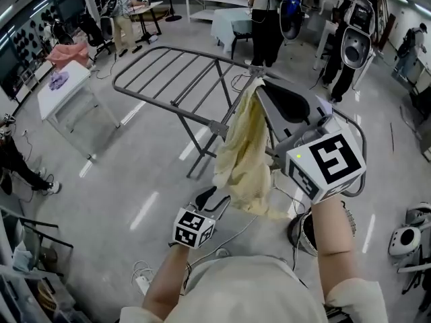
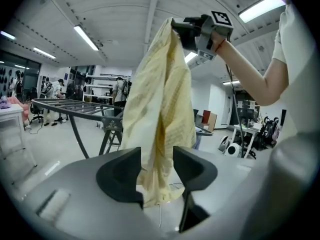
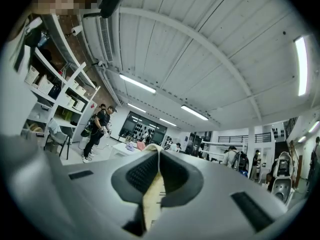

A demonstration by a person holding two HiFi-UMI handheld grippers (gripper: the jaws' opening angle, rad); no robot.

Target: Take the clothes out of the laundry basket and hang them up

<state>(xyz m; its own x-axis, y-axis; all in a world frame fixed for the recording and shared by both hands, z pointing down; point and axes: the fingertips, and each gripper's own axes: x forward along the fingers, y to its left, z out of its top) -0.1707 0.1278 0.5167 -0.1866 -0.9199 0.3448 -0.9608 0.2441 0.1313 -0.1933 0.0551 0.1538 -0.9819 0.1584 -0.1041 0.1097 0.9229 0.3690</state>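
Careful: your right claw [image 3: 157,154] pinches just an edge of the yellow garment [image 2: 160,99], your left claw [image 2: 156,170] below stands half open around it, so tugging could drop it.

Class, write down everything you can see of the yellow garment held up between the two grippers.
The pale yellow garment looks like thin, crinkled woven cloth with a faint check. It hangs bunched in long vertical folds, its top pinched in the shut right gripper, its lower end between the left gripper's parted jaws. The grey drying rack stands behind it.
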